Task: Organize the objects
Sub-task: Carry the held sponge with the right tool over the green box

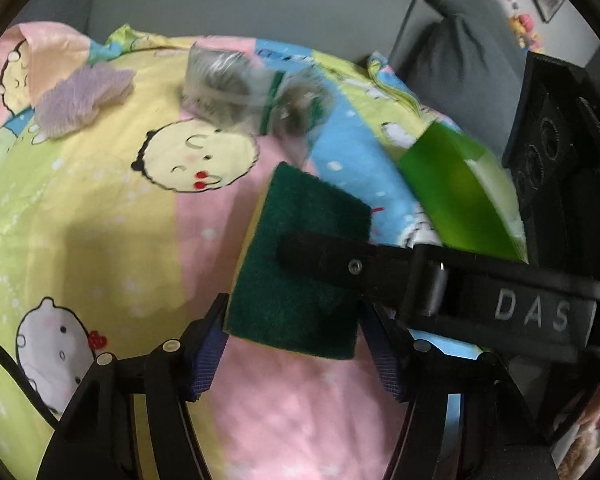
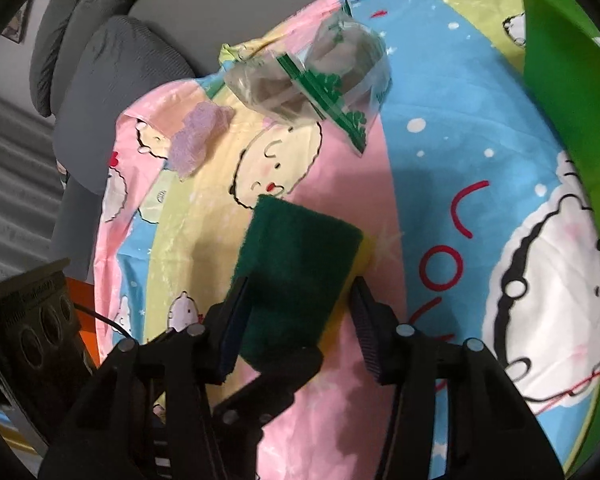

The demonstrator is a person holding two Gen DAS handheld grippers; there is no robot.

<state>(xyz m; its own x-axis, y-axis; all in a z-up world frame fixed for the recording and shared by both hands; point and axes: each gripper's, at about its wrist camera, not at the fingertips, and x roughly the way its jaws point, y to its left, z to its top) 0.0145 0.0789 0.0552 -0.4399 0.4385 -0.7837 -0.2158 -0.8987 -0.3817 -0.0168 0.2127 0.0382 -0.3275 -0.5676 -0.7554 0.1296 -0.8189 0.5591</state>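
Green scouring pad on a yellow sponge (image 1: 300,264) fills centre frame in my left view, clamped between my left gripper (image 1: 296,350) pads, the right gripper's finger lying across it. In the right view my right gripper (image 2: 296,330) seems clamped on the sponge too, though the right pad's contact is unclear.

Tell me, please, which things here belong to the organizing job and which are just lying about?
Job in hand: dark green and yellow scouring sponge; clear plastic bag of grey scourers; lilac fluffy cloth; bright green container, probably.
Just lying about: cartoon-print bedsheet; grey cushions.
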